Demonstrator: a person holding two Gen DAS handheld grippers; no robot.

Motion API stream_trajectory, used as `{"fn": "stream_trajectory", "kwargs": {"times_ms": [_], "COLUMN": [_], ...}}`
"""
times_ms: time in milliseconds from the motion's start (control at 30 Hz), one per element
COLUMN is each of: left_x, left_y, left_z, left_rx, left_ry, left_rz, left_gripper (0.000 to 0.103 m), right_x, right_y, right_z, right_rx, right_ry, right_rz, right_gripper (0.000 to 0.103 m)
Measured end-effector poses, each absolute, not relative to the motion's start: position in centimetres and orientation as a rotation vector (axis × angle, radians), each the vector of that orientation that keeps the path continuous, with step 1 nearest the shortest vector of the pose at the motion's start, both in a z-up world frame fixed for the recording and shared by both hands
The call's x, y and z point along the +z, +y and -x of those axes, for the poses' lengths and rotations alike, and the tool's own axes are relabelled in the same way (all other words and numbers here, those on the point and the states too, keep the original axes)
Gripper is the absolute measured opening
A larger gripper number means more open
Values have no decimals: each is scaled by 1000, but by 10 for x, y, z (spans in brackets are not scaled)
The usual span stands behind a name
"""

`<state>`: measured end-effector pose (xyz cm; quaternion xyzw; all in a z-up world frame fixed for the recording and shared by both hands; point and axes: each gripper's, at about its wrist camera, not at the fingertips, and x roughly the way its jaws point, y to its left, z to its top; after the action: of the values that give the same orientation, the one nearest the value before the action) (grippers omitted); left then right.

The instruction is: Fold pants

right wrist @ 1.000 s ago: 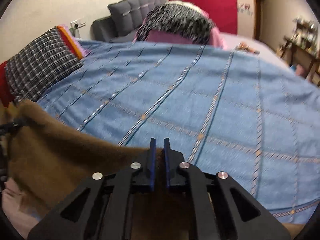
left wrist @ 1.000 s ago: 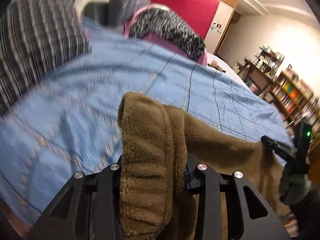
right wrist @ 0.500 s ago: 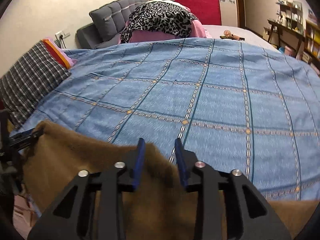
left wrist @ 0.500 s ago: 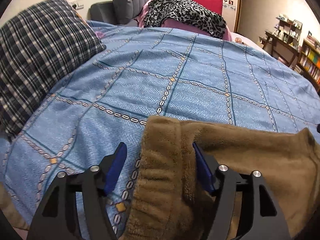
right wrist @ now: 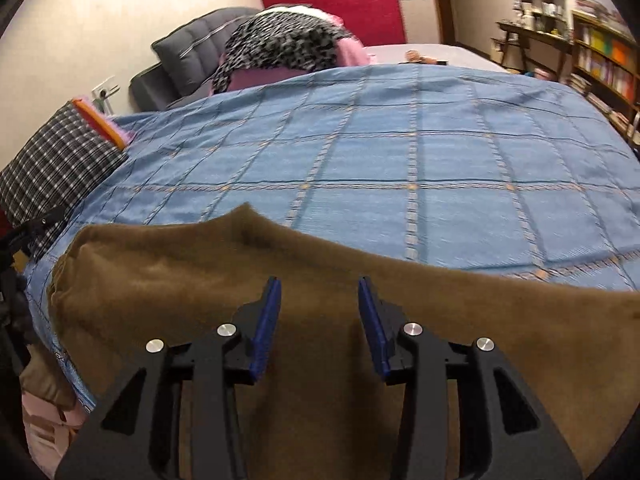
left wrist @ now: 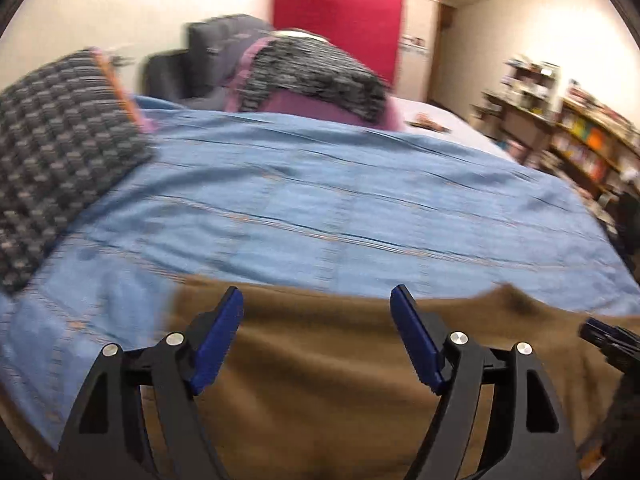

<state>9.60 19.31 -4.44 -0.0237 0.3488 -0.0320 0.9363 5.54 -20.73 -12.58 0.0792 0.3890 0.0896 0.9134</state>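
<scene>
The brown fleece pants lie spread flat along the near edge of the bed, on the blue checked bedspread. My left gripper is wide open above them, holding nothing. In the right wrist view the pants stretch across the bottom, with a raised hump at their far edge. My right gripper is open over them and empty. The right gripper's tip shows at the left view's right edge.
A dark plaid pillow lies at the left of the bed. A leopard-print blanket on pink bedding and a grey headboard sit at the far end. Bookshelves stand along the right wall.
Both grippers went from shut on the pants to open and let them drop flat on the bed. Both have pulled back from the cloth; the left view is blurred with motion.
</scene>
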Motion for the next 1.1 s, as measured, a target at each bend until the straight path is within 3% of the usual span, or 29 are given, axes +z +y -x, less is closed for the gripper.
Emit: {"fn": "stream_trajectory", "kwargs": {"times_ms": [300,633,900,967,1100], "left_x": [-101,-157,-146,-137,-117], "left_y": [61,39,28,19,-10], "left_z": [-93,-101,-101,-99,-90], "left_rx": [-336,-302,-229,-242,-282], "left_ry": [842,902,925,911,847], "left_rz": [-15,-74,-107,-109,-145], "left_gripper": [75,80,81,81,81], "right_x": [-143,-182,-169,-158,-146], "right_y": [-296,-353,-374,-383,-411], "right_z": [-8,9,33,49,86], "right_rx": [-57,-136,-111,-130,-225], "right_ry": [789,825,737,686,612], "right_rz": [-219,-213,-348,-372,-400], "right_gripper": [41,41,42,49,50]}}
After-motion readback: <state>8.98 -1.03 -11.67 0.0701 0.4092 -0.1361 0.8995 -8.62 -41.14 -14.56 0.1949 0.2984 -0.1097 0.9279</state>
